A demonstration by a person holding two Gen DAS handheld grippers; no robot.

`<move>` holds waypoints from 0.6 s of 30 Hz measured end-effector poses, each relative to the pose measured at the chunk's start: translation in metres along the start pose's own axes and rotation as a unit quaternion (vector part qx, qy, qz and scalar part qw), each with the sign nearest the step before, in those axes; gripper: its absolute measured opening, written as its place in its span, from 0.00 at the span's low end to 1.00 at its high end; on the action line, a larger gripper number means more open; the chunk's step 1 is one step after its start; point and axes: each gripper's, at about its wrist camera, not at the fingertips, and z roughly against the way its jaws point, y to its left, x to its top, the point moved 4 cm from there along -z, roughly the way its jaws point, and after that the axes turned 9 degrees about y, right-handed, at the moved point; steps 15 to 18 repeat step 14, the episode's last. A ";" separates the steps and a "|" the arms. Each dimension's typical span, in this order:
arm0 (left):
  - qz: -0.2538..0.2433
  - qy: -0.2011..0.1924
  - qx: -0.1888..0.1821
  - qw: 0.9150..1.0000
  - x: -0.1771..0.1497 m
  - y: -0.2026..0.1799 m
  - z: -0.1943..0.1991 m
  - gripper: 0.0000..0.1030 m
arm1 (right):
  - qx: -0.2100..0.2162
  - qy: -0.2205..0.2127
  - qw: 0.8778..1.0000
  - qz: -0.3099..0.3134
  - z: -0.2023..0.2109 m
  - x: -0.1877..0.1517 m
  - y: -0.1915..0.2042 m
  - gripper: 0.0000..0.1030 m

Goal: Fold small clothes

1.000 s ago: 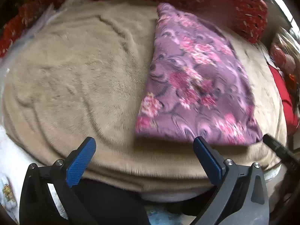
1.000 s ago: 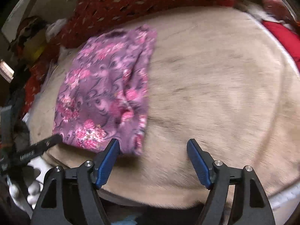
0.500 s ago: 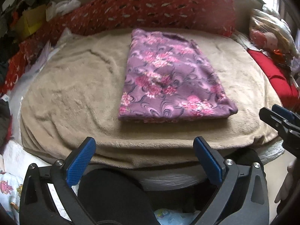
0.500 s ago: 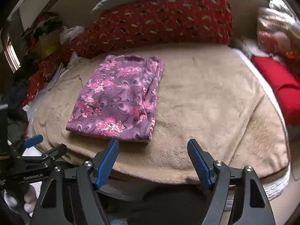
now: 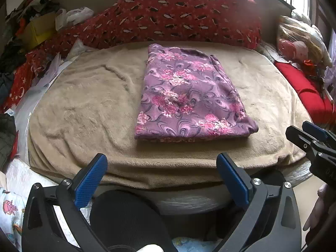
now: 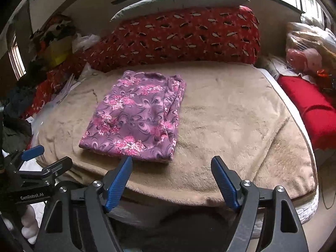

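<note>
A purple floral garment [image 5: 187,96] lies folded into a neat rectangle on the beige blanket [image 5: 84,105] of the bed; it also shows in the right wrist view [image 6: 136,117]. My left gripper [image 5: 161,178] is open and empty, held back off the bed's front edge, well short of the garment. My right gripper [image 6: 171,178] is open and empty, also off the front edge, just right of the garment's near corner. Each gripper shows in the other's view: the right one [image 5: 313,140] and the left one [image 6: 40,161].
A red patterned bolster [image 5: 178,16] and a grey pillow [image 6: 180,0] line the back. Red cushion [image 6: 310,105] and bagged toys [image 6: 304,58] sit at right. Clutter and papers [image 5: 42,73] crowd the left side. A dark knee [image 5: 126,216] is below the left gripper.
Both grippers have pulled back and up from close over the garment to off the bed's front edge. The garment lies still, folded. Both stay open.
</note>
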 end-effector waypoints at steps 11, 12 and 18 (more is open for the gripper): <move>-0.030 0.006 -0.013 0.999 -0.006 -0.021 0.012 1.00 | 0.012 0.007 1.000 -0.017 -0.001 -0.004 -0.005 0.77; -0.033 0.004 -0.018 0.999 -0.006 -0.023 0.015 1.00 | 0.012 0.007 1.000 -0.018 -0.001 -0.004 -0.005 0.77; -0.038 0.011 -0.027 0.999 -0.006 -0.027 0.015 1.00 | 0.011 0.008 1.000 -0.022 -0.001 -0.004 -0.006 0.77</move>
